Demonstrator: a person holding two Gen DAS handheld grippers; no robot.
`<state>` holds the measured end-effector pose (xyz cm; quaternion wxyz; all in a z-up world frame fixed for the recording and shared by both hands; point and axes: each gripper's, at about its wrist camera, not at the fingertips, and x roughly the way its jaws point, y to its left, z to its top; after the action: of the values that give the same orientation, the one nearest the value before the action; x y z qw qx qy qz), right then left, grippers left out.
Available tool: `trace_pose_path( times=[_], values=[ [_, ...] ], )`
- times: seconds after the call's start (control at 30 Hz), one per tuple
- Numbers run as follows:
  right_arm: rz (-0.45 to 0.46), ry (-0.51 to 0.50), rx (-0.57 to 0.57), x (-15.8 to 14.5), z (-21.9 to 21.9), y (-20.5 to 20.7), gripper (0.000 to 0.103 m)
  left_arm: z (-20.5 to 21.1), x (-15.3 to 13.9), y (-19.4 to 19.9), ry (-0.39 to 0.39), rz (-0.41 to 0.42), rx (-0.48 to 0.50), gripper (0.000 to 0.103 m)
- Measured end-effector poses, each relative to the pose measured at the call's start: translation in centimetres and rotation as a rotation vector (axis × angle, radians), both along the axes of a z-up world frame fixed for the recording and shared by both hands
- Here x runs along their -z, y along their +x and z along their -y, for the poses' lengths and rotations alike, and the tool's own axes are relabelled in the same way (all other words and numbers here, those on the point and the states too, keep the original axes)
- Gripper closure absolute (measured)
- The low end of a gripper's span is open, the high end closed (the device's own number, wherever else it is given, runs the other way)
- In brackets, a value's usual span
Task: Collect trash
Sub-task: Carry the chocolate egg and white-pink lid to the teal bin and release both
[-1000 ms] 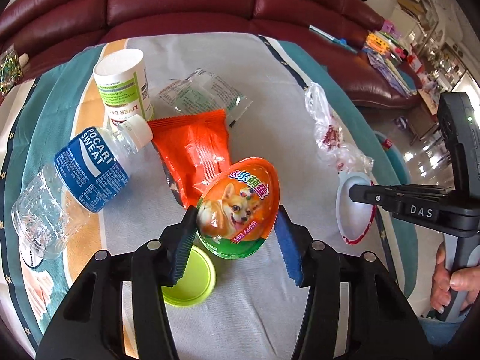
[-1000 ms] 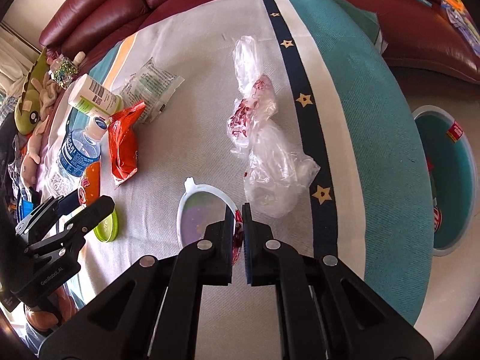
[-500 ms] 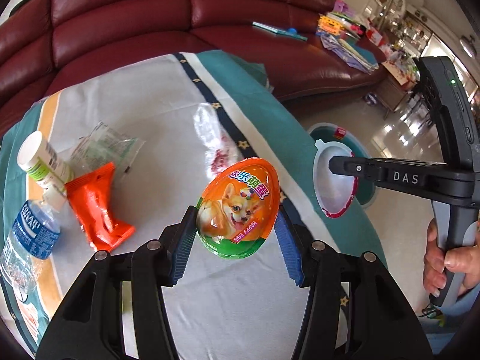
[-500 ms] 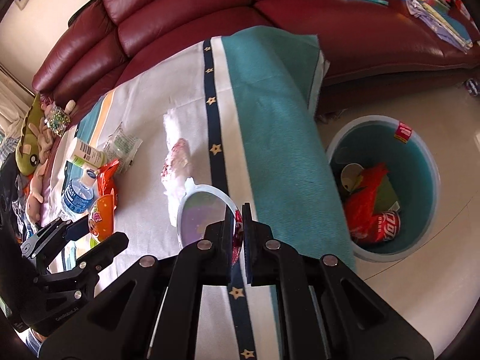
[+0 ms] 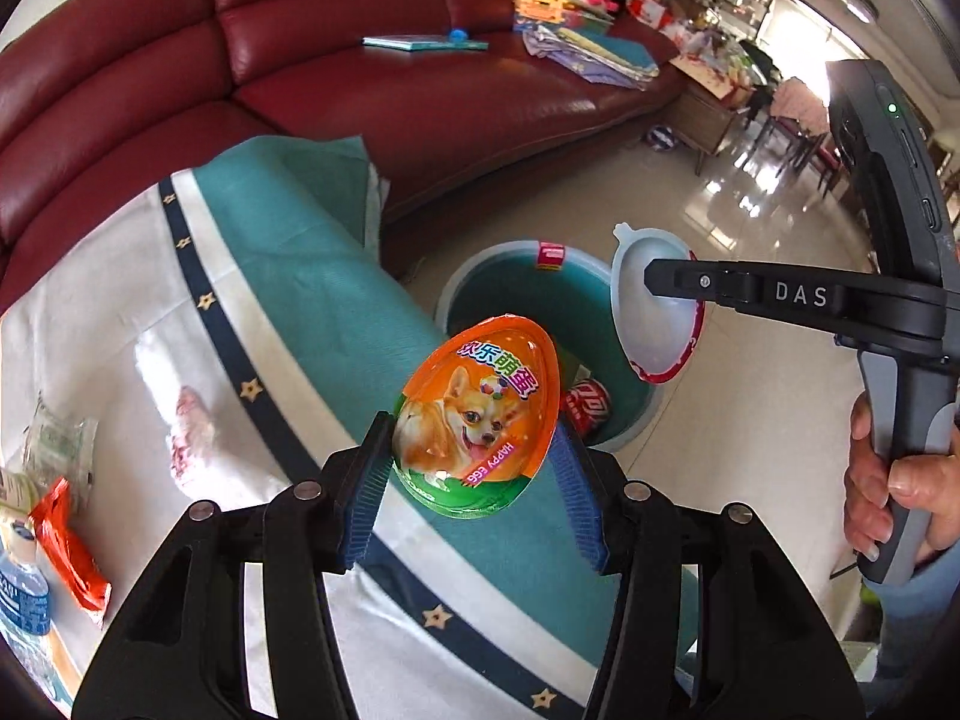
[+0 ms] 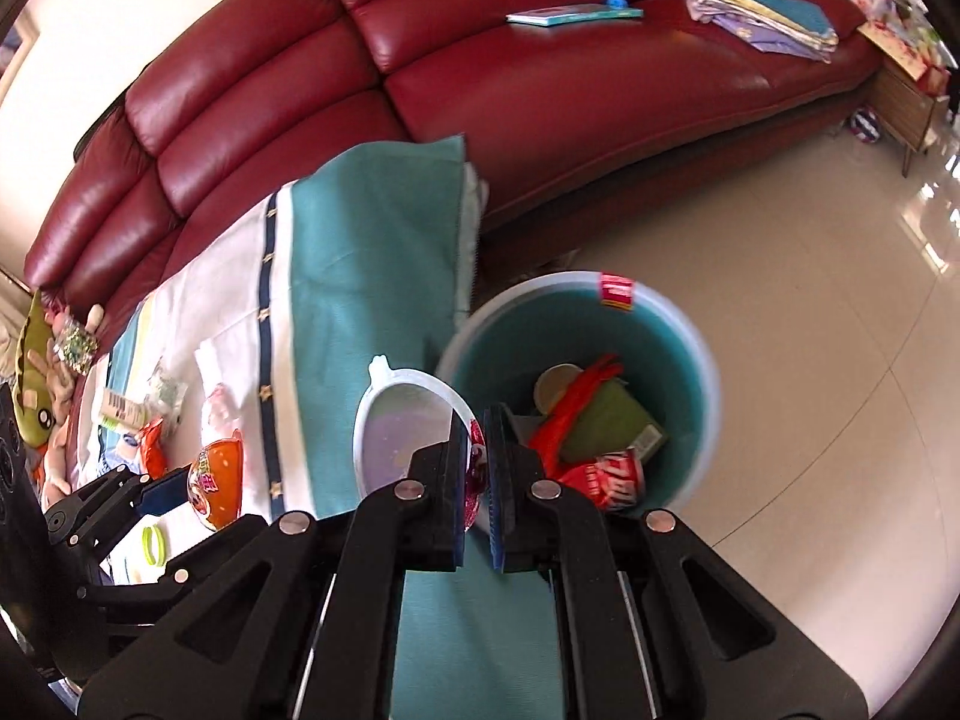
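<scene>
My left gripper (image 5: 474, 480) is shut on an orange egg-shaped package with a dog picture (image 5: 477, 414), held in the air over the table's teal edge. The same egg package (image 6: 219, 477) shows at the lower left of the right wrist view. My right gripper (image 6: 477, 474) is shut on the rim of a white egg-shaped plastic shell (image 6: 396, 426), which hangs beside the trash bin. That shell (image 5: 654, 306) also appears in the left wrist view, over the far side of the bin. The round teal trash bin (image 6: 699, 354) stands on the floor with a red wrapper and a can inside.
The table with its teal and white cloth (image 5: 300, 276) still carries a clear plastic bag (image 5: 186, 426), an orange wrapper (image 5: 66, 546), a water bottle (image 5: 21, 600) and a green lid (image 6: 153, 543). A red leather sofa (image 6: 480, 60) runs behind. Shiny floor tiles (image 6: 810, 300) lie right of the bin.
Both grippers have swung from over the table's middle toward its right edge and the bin, carrying the egg package and the white shell. The bin has come into close view.
</scene>
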<state>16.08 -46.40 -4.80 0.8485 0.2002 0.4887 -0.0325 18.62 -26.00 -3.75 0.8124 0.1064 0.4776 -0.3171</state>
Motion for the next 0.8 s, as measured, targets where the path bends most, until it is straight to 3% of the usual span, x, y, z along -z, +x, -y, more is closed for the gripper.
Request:
trace_pose_path(
  times=[0.27, 0.6, 0.8],
  values=[
    [-0.02, 0.031, 0.068, 2.1, 5.5, -0.3, 0.097, 6.8, 2.1, 1.9, 0.052, -0.028, 0.071, 0.049],
    [-0.048, 0.044, 0.084, 4.0, 7.9, 1.2, 0.097, 11.7, 5.0, 4.5, 0.09, -0.074, 0.088, 0.048],
    [-0.058, 0.048, 0.077, 4.7, 8.0, 2.0, 0.097, 12.1, 5.7, 5.2, 0.116, -0.06, 0.07, 0.032]
  ],
)
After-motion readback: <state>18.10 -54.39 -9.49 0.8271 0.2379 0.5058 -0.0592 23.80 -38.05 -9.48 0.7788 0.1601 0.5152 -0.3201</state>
